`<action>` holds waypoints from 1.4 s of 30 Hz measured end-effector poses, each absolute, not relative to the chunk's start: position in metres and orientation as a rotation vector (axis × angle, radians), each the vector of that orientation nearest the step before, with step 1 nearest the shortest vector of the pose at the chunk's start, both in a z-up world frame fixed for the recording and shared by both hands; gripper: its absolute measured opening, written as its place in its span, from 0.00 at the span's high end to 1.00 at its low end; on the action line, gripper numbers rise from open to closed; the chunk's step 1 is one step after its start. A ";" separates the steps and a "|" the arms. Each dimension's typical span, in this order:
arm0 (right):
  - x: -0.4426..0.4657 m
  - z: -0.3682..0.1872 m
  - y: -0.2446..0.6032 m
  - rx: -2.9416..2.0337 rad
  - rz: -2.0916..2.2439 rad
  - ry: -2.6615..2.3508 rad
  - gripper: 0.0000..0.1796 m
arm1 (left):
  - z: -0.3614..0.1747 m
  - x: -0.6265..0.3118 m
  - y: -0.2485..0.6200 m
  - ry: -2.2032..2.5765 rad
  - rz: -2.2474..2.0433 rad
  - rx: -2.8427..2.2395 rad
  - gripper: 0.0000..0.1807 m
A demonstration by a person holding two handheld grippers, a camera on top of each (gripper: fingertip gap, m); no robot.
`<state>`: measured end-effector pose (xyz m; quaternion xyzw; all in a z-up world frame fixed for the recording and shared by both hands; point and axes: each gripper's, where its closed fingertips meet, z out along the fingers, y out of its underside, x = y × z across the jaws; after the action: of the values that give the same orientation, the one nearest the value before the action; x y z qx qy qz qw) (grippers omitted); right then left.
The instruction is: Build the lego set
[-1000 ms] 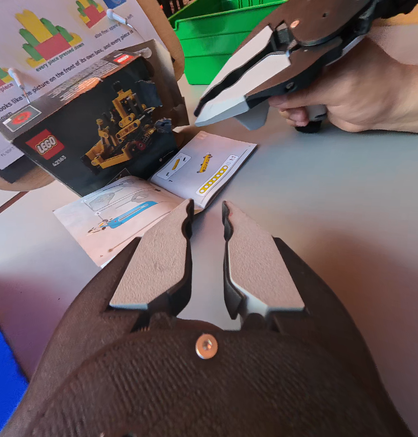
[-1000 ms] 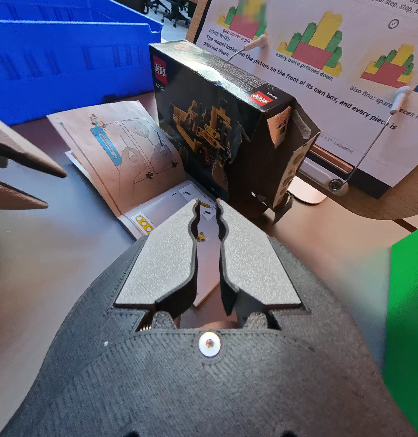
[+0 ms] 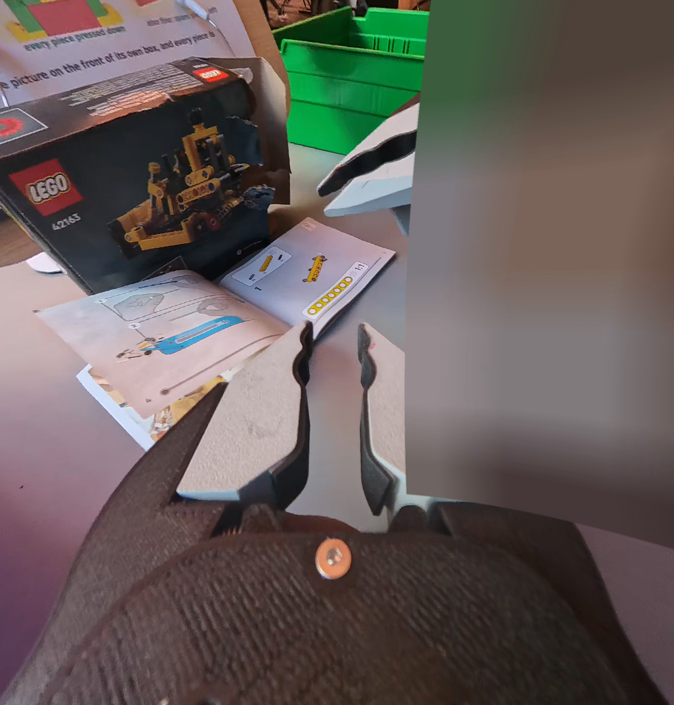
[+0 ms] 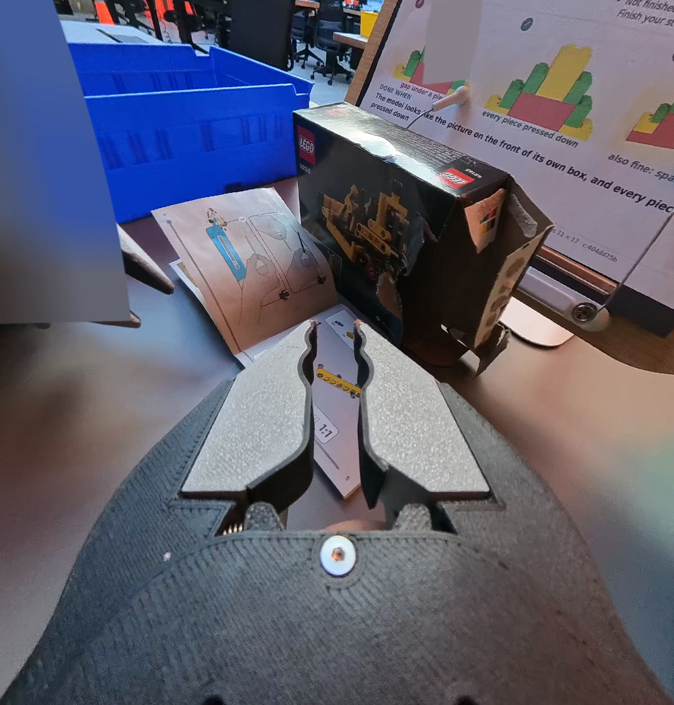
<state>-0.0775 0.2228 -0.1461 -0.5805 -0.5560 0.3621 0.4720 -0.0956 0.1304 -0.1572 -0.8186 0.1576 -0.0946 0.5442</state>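
Both jaws parted, empty | black lego box upright, end flap torn

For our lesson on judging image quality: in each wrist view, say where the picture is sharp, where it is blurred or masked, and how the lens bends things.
Left wrist view: Lego box and open booklet fairly sharp, a large masked patch covering the right side, edges smeared. Right wrist view: box crisp, glare on its top, a masked patch upper left, wide-angle bending of the blue bin.

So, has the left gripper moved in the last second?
Yes. The left gripper has edged forward toward the Lego box, which now looms larger.
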 end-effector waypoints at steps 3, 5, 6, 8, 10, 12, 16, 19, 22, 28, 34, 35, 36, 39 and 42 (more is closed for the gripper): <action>-0.078 -0.147 0.222 -1.419 0.880 -1.373 0.90 | -0.161 -0.091 0.128 0.374 -0.251 -1.968 0.88; -0.078 -0.146 0.224 -1.418 0.880 -1.368 0.90 | -0.161 -0.085 0.126 0.383 -0.277 -1.971 0.88; -0.078 -0.146 0.225 -1.416 0.874 -1.364 0.90 | -0.160 -0.082 0.125 0.393 -0.281 -1.965 0.88; -0.078 -0.146 0.231 -1.422 0.848 -1.349 0.90 | -0.161 -0.077 0.123 0.421 -0.259 -1.963 0.88; -0.080 -0.147 0.236 -1.432 0.826 -1.343 0.88 | -0.159 -0.074 0.122 0.446 -0.227 -1.952 0.88; -0.081 -0.150 0.238 -1.451 0.804 -1.346 0.86 | -0.156 -0.071 0.121 0.466 -0.206 -1.937 0.88; -0.080 -0.147 0.240 -1.432 0.762 -1.323 0.86 | -0.151 -0.069 0.122 0.493 -0.151 -1.903 0.89; -0.078 -0.147 0.241 -1.421 0.716 -1.315 0.86 | -0.158 -0.072 0.124 0.517 -0.095 -1.921 0.89; -0.077 -0.148 0.244 -1.425 0.669 -1.304 0.86 | -0.161 -0.073 0.125 0.518 -0.084 -1.932 0.89; -0.076 -0.147 0.248 -1.460 0.662 -1.261 0.87 | -0.158 -0.076 0.126 0.513 -0.066 -1.920 0.89; -0.083 -0.147 0.243 -1.458 0.690 -1.268 0.88 | -0.155 -0.087 0.128 0.501 -0.001 -1.917 0.89; -0.084 -0.147 0.243 -1.452 0.681 -1.277 0.88 | -0.151 -0.092 0.128 0.481 0.005 -1.911 0.89; -0.084 -0.148 0.243 -1.446 0.673 -1.285 0.89 | -0.147 -0.097 0.129 0.459 0.002 -1.902 0.89; -0.081 -0.149 0.250 -1.438 0.637 -1.295 0.92 | -0.139 -0.107 0.130 0.399 -0.011 -1.890 0.89; -0.079 -0.149 0.257 -1.450 0.650 -1.291 0.93 | -0.138 -0.112 0.131 0.379 0.001 -1.885 0.89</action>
<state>-0.0787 0.2569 -0.1492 -0.6050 -0.5384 0.2710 0.5203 -0.1118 0.1309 -0.1380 -0.8039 0.1614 0.0003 0.5724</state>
